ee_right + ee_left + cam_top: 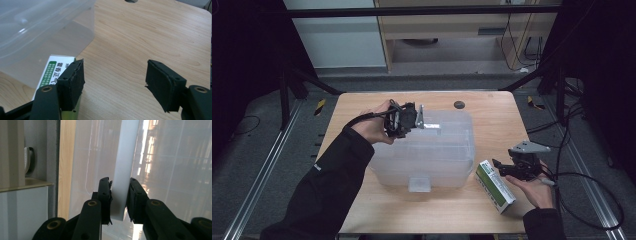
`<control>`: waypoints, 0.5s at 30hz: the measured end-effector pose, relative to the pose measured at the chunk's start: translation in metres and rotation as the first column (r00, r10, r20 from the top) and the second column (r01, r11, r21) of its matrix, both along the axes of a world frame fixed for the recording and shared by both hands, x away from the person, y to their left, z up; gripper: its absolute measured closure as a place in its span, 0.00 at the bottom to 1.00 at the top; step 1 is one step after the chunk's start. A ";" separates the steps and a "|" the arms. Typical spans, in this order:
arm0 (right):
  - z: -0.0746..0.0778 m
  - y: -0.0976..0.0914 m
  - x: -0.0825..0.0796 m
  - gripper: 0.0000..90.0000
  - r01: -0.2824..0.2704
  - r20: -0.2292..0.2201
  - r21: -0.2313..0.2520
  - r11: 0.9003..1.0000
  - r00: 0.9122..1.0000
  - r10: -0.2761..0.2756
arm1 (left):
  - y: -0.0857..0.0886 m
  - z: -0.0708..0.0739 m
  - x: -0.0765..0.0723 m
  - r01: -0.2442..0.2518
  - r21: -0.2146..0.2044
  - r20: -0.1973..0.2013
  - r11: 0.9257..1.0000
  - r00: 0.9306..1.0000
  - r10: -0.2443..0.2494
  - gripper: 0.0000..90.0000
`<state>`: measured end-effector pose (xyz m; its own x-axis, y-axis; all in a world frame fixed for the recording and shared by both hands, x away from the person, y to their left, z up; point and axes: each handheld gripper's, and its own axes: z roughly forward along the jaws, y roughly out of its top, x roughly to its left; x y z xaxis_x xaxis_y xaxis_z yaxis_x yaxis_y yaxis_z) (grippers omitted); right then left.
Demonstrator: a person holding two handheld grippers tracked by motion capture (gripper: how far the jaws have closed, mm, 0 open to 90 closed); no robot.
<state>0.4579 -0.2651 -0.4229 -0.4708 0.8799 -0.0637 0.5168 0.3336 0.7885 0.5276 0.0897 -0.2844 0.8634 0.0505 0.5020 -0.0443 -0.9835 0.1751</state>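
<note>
We hold the bin's latch

Our left gripper [119,195] pinches the stiff white latch [123,170] of the light, slippery plastic bin [432,150]; our right gripper [115,82] stands open beside the small box [53,68].

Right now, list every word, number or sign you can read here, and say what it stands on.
Green and white box: a line of white characters on its green band, cut off by the right gripper's jaw, too blurred to quote.
Same box, smaller print beneath: too small to read.
Clear plastic bin: no text.

Wooden table [492,112]: clear bin [437,155], green-white box [495,185]
</note>
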 end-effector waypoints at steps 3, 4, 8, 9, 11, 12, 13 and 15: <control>0.003 0.001 -0.001 0.42 -0.010 0.007 0.012 1.000 1.000 0.010 | 0.000 0.000 0.000 0.004 -0.002 0.004 1.000 1.000 -0.004 0.82; 0.004 0.002 -0.002 0.44 -0.014 0.006 0.016 1.000 1.000 0.014 | 0.000 0.000 0.000 0.006 -0.002 0.005 1.000 1.000 -0.006 0.82; 0.007 0.004 -0.003 0.52 -0.031 0.005 0.016 0.999 1.000 0.031 | 0.001 0.001 0.000 0.008 -0.003 0.003 1.000 1.000 -0.008 0.83; 0.008 0.005 -0.004 0.53 -0.036 0.008 0.019 0.999 0.999 0.036 | 0.001 0.001 0.000 0.009 -0.004 0.001 1.000 1.000 -0.009 0.83; 0.009 0.006 -0.005 0.57 -0.046 0.004 0.027 0.999 0.999 0.046 | 0.001 0.001 0.000 0.007 -0.006 -0.001 1.000 1.000 -0.007 0.83; 0.010 0.007 -0.005 0.58 -0.049 0.005 0.027 0.998 0.999 0.048 | 0.001 0.001 0.001 0.004 -0.006 -0.002 1.000 1.000 -0.004 0.83; 0.012 0.008 -0.006 0.60 -0.049 0.000 0.029 0.998 0.999 0.049 | 0.001 0.002 0.001 0.003 -0.008 -0.003 1.000 1.000 -0.003 0.83; 0.014 0.009 -0.007 0.63 -0.059 -0.005 0.038 0.997 0.998 0.060 | 0.001 0.002 0.002 0.004 -0.014 -0.003 1.000 1.000 -0.004 0.82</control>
